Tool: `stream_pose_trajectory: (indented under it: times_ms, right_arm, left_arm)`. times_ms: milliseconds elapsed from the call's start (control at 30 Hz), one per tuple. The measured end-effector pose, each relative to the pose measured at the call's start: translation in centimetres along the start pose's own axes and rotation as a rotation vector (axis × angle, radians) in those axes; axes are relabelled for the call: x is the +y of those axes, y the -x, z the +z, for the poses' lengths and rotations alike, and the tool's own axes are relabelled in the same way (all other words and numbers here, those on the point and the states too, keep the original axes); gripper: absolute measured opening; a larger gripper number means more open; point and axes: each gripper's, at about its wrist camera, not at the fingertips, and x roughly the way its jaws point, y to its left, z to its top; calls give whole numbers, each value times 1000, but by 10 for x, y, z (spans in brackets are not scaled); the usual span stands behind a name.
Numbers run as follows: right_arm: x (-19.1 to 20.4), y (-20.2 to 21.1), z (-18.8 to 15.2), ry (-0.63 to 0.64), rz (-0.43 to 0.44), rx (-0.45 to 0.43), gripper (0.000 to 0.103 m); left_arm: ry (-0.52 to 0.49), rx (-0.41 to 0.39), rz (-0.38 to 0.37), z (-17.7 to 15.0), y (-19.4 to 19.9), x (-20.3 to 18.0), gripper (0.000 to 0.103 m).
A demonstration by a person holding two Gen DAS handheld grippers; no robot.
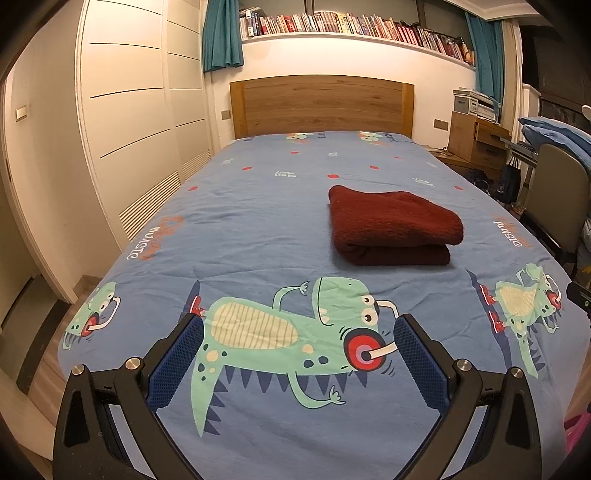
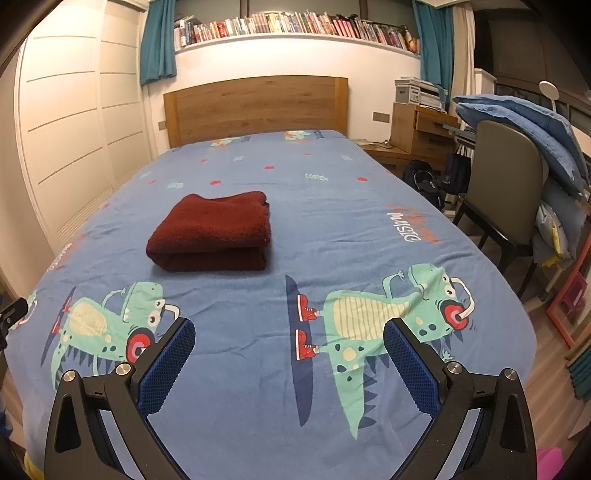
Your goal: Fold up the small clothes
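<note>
Behind the bed (image 1: 258, 229) stand a wooden headboard (image 1: 321, 105), a shelf of books (image 1: 354, 27) under teal curtains, and a pale wardrobe (image 1: 129, 122) along the left side; a chair (image 2: 506, 184) piled with blue bedding stands off the right edge, near a desk; the sheet is blue, printed with green dinosaurs, and lies fairly flat with only light creases.

One garment (image 1: 393, 229), dark red and fleecy, lies on the sheet about midway between head and foot, somewhat toward the right edge in the left view and toward the left edge in the right view, so it sits between the two tools and ahead of both; it is folded into a compact block, a rounded fold facing the foot of the bed and the layers stacked fairly squarely; nothing touches it.

Left gripper (image 1: 298, 341) hovers over the foot end with its blue pads spread wide and nothing between them; right gripper (image 2: 289, 343) hovers likewise, spread and empty; both are well apart from the garment.

As a judgement: this piece looks finished, since the block is tidy and both tools are clear of it; no other loose clothes show on the bed, so either the task is at its end or the next piece is out of view; I cannot tell which.
</note>
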Motion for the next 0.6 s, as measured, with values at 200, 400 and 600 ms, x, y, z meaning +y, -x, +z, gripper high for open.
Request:
stream_pose_trajectory:
  times_ms: [200, 400, 600]
  right_arm:
    - [2, -1, -1, 7, -1, 3, 102]
    - [-1, -3, -2, -1, -11, 8, 102]
    - [-7, -5, -3, -13, -24, 14, 102]
  left_arm:
    - [-1, -3, -5, 0, 1, -3, 102]
    - [-3, 0, -7, -1, -1, -5, 102]
    - [-1, 5, -7, -3, -3, -7, 102]
